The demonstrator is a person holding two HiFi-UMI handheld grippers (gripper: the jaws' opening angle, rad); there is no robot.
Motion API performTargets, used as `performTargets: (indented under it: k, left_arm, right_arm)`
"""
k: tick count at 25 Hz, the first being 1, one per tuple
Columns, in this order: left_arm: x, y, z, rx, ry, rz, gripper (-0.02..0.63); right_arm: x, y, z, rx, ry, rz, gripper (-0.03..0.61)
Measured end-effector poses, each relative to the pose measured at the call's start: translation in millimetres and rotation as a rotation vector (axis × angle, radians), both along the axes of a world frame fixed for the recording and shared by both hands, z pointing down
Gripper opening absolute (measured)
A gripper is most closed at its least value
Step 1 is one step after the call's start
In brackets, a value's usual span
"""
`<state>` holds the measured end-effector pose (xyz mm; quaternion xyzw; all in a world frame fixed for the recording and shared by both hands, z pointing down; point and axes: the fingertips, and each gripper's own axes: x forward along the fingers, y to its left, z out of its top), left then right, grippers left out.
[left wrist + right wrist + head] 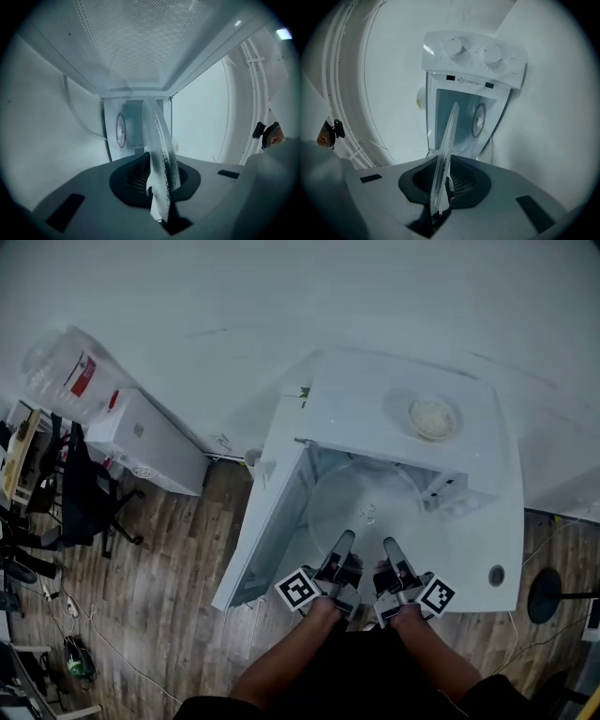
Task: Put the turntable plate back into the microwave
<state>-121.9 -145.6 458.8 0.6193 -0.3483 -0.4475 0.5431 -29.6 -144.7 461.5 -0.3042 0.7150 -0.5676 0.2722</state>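
Note:
The clear glass turntable plate (364,505) is held level in front of the white microwave (375,418), at the mouth of its open cavity. Both grippers grip its near rim. My left gripper (343,544) is shut on the plate, which shows edge-on (161,150) between its jaws, with the cavity (133,126) behind. My right gripper (390,548) is shut on the same rim; its view shows the plate (443,157) edge-on before the cavity (461,117) and the knob panel (473,52). The microwave door (267,521) hangs open to the left.
A bowl (433,416) sits on top of the microwave. The white table (496,549) carries the microwave and has a round hole near its front right. On the wooden floor to the left are a white box (150,442), a plastic bag (70,371) and a chair (84,498).

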Motion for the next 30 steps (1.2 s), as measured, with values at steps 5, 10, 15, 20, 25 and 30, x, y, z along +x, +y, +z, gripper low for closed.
performTargets:
  k: [5,10,15,20,25,30]
  left_arm:
    - [2.3,-25.5,12.3,-0.017,-0.002,0.045,0.052]
    - [5.7,-54.6,24.4,-0.03,0.008,0.064,0.052]
    - [8.4,-82.2,38.6,-0.038,0.008,0.073,0.05]
    - [3.1,-109.3,46.7,-0.015,0.004,0.065,0.049]
    - [-2.6,-137.6,50.8,-0.005,0.019,0.039,0.049]
    - [2.5,-155.8,62.4,-0.039,0.019,0.038,0.049]
  right_arm:
    - [2.7,-22.3,9.0,-0.002,0.001,0.048,0.064]
    - [5.9,-49.1,23.0,-0.023,0.022,0.057,0.065]
    - [7.1,-74.7,35.9,-0.028,0.038,0.032,0.071]
    - [1.7,-97.3,49.1,-0.046,0.044,0.021,0.074]
    - [-7.3,-104.1,53.9,-0.045,0.053,-0.036,0.081]
    - [0.0,-123.2,63.0,-0.098,-0.034,0.025,0.065]
